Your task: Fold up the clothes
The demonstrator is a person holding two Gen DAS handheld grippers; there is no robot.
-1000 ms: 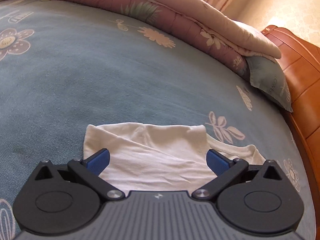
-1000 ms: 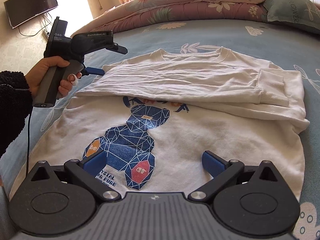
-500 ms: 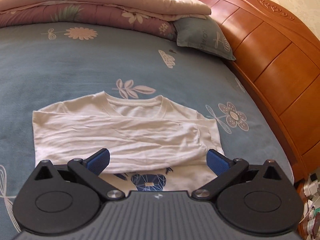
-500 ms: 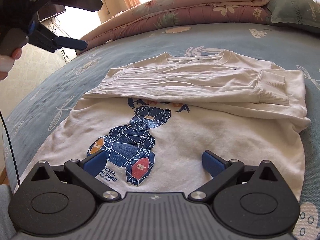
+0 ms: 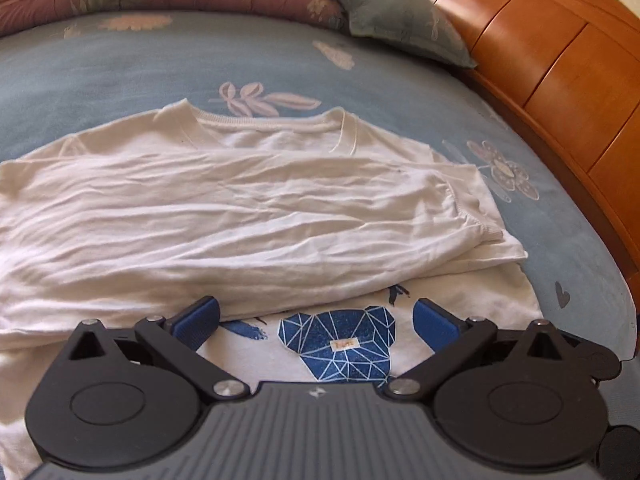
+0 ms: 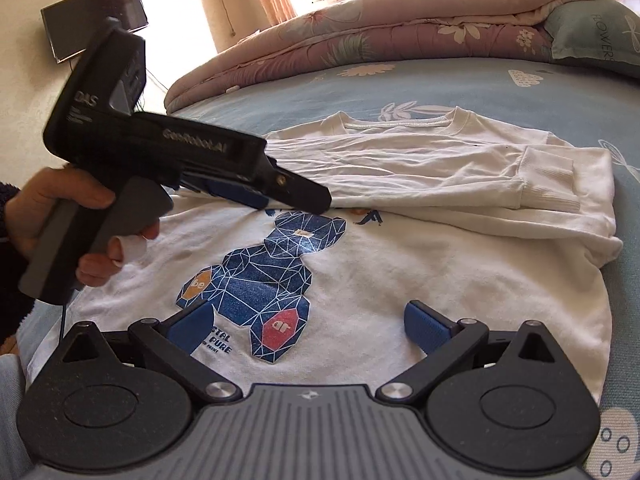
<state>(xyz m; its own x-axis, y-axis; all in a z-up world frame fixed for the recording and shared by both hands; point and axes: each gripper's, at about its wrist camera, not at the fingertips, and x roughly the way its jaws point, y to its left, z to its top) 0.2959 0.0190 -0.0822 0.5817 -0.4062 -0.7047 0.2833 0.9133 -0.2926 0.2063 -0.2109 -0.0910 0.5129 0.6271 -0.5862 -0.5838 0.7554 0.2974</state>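
A white long-sleeved shirt [image 6: 460,268] with a blue geometric bear print [image 6: 256,276] lies flat on the bed. Both sleeves [image 6: 420,176] are folded across the chest below the collar [image 6: 400,122]. My left gripper [image 5: 316,322] hovers open over the bear's head, just below the lower edge of the folded sleeves [image 5: 240,216]. In the right wrist view the left gripper [image 6: 280,196] is held by a hand over that same edge. My right gripper [image 6: 308,326] stays open above the shirt's lower part, with nothing between its fingers.
A blue floral bedsheet [image 5: 120,68] covers the bed. A rolled pink quilt [image 6: 400,36] and a teal pillow [image 5: 400,20] lie at the far side. A wooden headboard [image 5: 560,68] runs along the right. A dark screen [image 6: 96,16] hangs on the wall.
The left gripper swung from the shirt's left edge around and down, and now hovers over the chest at the folded sleeves' lower edge. The right gripper has barely moved.
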